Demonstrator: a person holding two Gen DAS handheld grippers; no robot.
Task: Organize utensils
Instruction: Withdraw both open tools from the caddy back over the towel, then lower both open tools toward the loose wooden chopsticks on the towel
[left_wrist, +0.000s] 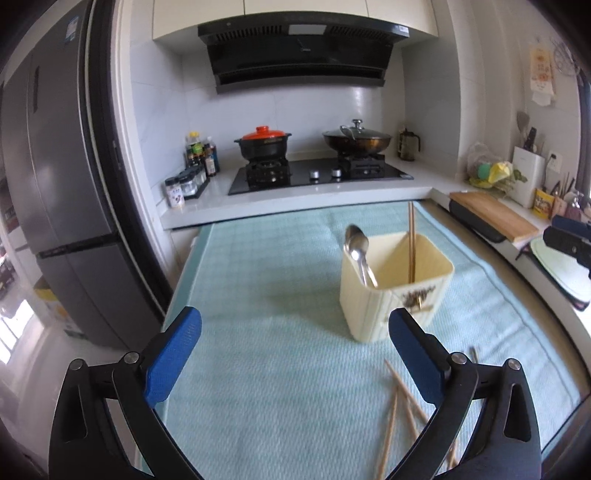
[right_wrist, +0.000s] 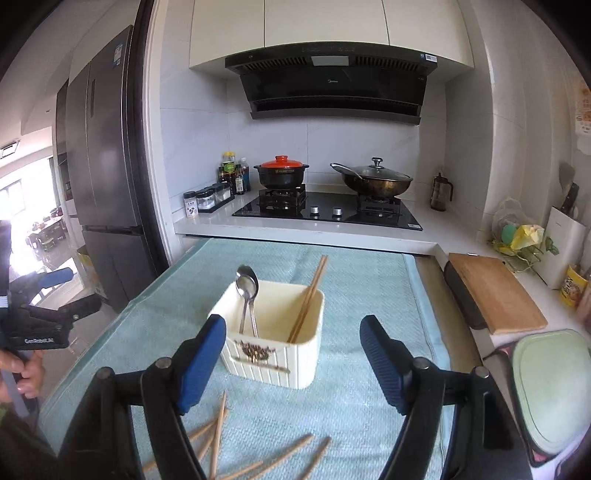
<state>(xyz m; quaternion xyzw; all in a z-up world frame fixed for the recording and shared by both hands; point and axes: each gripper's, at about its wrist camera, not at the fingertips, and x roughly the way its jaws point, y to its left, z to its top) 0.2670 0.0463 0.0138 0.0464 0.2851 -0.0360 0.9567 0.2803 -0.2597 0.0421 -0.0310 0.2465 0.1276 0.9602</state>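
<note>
A cream utensil holder stands on the light blue towel. It holds metal spoons on its left side and a pair of wooden chopsticks on its right. Several loose wooden chopsticks lie on the towel in front of it. My left gripper is open and empty, above the towel left of the holder. My right gripper is open and empty, hovering just in front of the holder above the loose chopsticks.
A stove with a black pot and a wok sits behind the towel. A fridge stands at left. A wooden cutting board and a green board lie at right, with spice jars at the back left.
</note>
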